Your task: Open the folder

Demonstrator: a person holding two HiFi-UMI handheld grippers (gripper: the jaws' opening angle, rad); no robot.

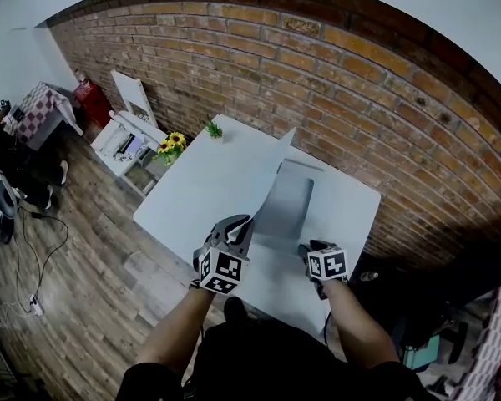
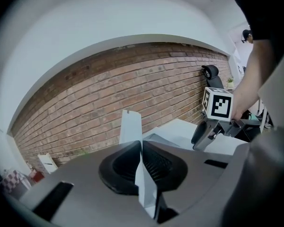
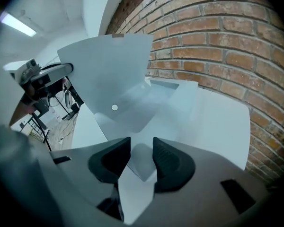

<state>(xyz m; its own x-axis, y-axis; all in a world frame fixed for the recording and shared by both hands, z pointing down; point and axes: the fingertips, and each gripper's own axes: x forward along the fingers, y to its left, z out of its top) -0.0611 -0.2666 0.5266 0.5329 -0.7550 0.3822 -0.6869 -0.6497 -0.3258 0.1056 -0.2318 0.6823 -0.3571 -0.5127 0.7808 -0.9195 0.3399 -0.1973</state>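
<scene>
A pale grey folder [image 1: 288, 205] lies on the white table [image 1: 196, 195]. Its front cover [image 1: 273, 167] stands raised, almost upright. My left gripper [image 1: 239, 224] is shut on the near edge of that cover [image 2: 131, 126], which runs thin between the pads [image 2: 154, 167]. My right gripper [image 1: 310, 250] sits at the folder's near right corner. In the right gripper view its jaws stand apart around [image 3: 141, 149], with the lower sheet's corner [image 3: 142, 163] between them and a gap beside the pads. The lifted cover [image 3: 109, 79] fills the left of that view.
A brick wall [image 1: 359, 98] runs behind the table. A small green plant [image 1: 214, 129] stands at the table's far corner. Yellow flowers [image 1: 173, 144] and a white rack [image 1: 125, 136] sit on the wooden floor to the left.
</scene>
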